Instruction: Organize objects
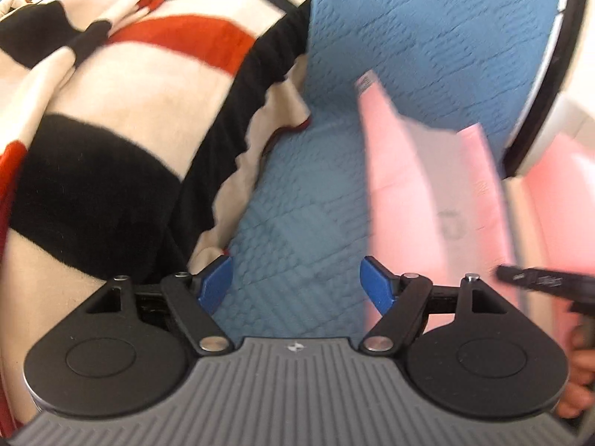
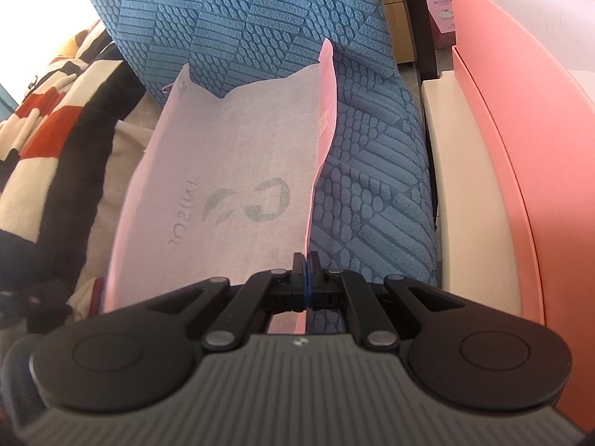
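Right tongs (image 2: 307, 260) pinch the near edge of the pink towel (image 2: 230, 171) draped over the blue cushion (image 2: 372, 186); left tongs (image 1: 295, 282) gape empty. Blurred there, probably the same towel. Grab its free edge next.

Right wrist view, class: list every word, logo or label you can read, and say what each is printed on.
"JOSINI", partly cut off, showing in reverse, with a large "G" logo: pink bag.
Side label on the bag: too small to read.
Pink box in the background: print too blurred to read.
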Available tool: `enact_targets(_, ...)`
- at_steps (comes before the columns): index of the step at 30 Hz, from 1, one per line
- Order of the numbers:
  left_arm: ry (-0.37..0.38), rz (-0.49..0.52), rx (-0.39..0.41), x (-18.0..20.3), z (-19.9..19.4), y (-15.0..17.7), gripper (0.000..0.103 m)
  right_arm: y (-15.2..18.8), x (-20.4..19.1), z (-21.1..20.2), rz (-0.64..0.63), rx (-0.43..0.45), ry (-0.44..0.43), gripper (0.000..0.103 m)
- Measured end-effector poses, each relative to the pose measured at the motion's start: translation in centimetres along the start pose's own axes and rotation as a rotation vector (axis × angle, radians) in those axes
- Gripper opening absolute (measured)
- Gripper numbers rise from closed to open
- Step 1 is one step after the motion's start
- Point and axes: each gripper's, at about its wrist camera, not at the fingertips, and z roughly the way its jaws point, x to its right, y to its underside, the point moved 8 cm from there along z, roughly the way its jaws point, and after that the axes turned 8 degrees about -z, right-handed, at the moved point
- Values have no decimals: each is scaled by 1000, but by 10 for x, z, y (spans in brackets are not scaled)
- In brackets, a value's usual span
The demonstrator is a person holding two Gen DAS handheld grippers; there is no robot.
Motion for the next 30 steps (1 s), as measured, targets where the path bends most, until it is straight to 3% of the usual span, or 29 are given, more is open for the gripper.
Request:
enact_targets(10,279,-14,-19,77,-29,-3,79,1,3,1,32,-9,-18,3)
enact_targets(15,391,-55,-100,119,-15,2,78,1,5,2,51,-9,-29,3)
enact_targets(21,403,-134,-202,142,30,7,74,0,6,2,66,-12,-45,3)
enact_targets(25,352,-149,-246,139,61,11,73,0,6,2,66,-11,-45,3)
enact_targets(30,263,-117,-228,116,77,7,73,-1,6,2,61,-10,-34,3)
